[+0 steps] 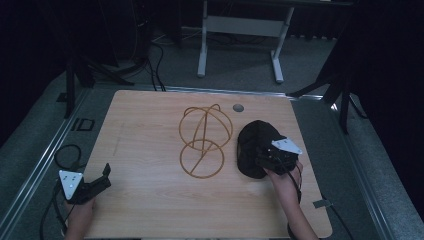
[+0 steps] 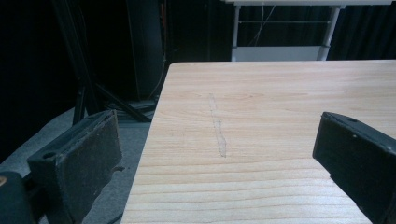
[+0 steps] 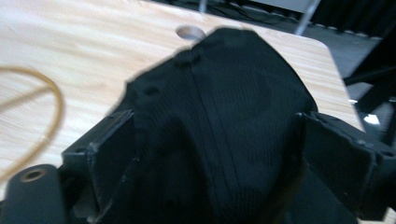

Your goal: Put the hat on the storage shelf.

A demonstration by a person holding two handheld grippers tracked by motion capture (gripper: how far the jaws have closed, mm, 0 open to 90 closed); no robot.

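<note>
We see our right claw (image 3: pixel 219 154) spread around the black cap (image 1: pixel 256 145), which lies on the surface (image 1: pixel 150 145) beside the wire stand (image 1: pixel 204 140); our left claw (image 2: pixel 219 158) gapes empty.

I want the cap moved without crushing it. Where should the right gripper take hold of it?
Grip the black cap low across its crown from the person's side, where the right gripper already straddles it; the dome narrows enough there to fit between the jaws.
</note>
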